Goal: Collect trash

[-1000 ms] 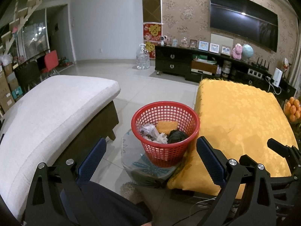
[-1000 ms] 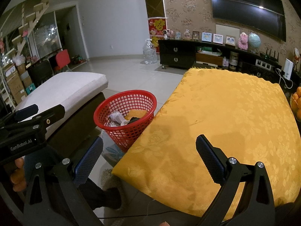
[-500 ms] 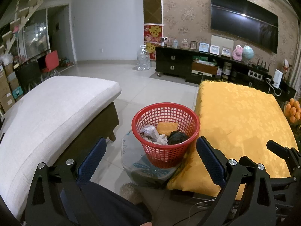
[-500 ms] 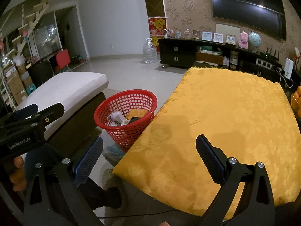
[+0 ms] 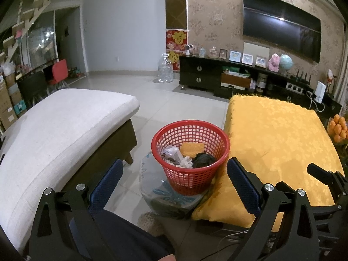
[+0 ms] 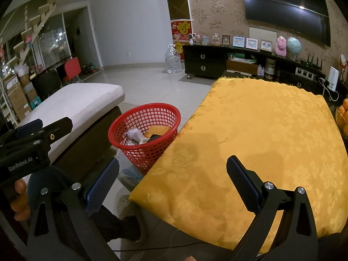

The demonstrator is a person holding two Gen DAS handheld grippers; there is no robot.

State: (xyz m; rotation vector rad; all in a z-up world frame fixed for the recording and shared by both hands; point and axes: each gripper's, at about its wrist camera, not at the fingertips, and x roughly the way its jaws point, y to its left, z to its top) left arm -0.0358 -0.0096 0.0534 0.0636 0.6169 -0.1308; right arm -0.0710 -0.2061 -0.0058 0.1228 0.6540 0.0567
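So the red basket (image 5: 190, 157) sits on the tiled floor, tucked right up against the edge of the table with the yellow cloth (image 5: 276, 139), and between that and the pale cushioned bench (image 5: 58, 130) on the other side. It looks like it's resting on some clear plastic thing (image 5: 156, 187) on the floor, can't really tell what that is. Inside there's a pile of trash (image 5: 187, 156): crumpled whitish wrappers, something yellow-orange at the back, and a dark wad on the right.

The left gripper (image 5: 174, 180) hangs above and just short of the basket with its two blue-padded fingers spread wide apart, nothing between them. The right gripper (image 6: 173, 175) is the same deal, wide apart and holding nothing, hovering over the near corner of the yellow cloth, and from that view the basket (image 6: 145, 130) is off to its left. The tabletop cloth looks bare where I can see it.

Further out there's a dark TV console (image 5: 239, 80) along the wallpapered wall with a big TV (image 5: 280, 21) above it, and a bowl of oranges (image 5: 338, 128) at the far right.
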